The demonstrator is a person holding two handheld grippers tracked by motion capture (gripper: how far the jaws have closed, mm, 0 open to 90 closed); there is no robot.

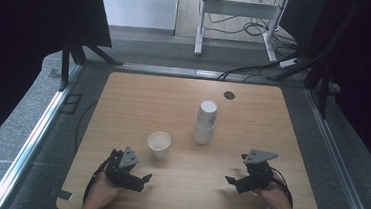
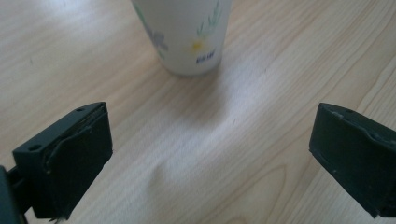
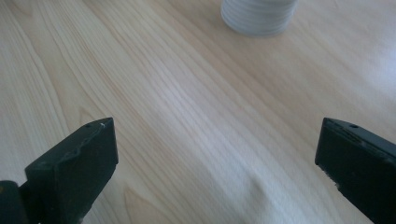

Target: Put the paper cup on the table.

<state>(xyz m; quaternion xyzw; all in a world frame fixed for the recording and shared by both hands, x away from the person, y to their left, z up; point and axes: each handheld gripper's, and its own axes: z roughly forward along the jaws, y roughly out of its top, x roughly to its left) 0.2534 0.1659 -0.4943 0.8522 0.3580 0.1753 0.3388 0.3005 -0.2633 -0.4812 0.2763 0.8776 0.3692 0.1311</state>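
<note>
Left gripper (image 1: 143, 177) rested low at the near left of the tabletop (image 1: 139, 98), jaws spread wide and empty, aimed at the single paper cup (image 1: 159, 143) just beyond. Cup stood upright and open-mouthed, left of centre, its flower print (image 2: 198, 45) facing that gripper's camera. Stack of cups (image 1: 205, 121) stood upright farther back, near centre. Right gripper (image 1: 231, 181) sat at the near right, jaws likewise wide and empty, well apart from the stack.

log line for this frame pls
left gripper: open, near single white paper cup | right gripper: open, empty | white paper cup stack: untouched | light wooden table
</note>
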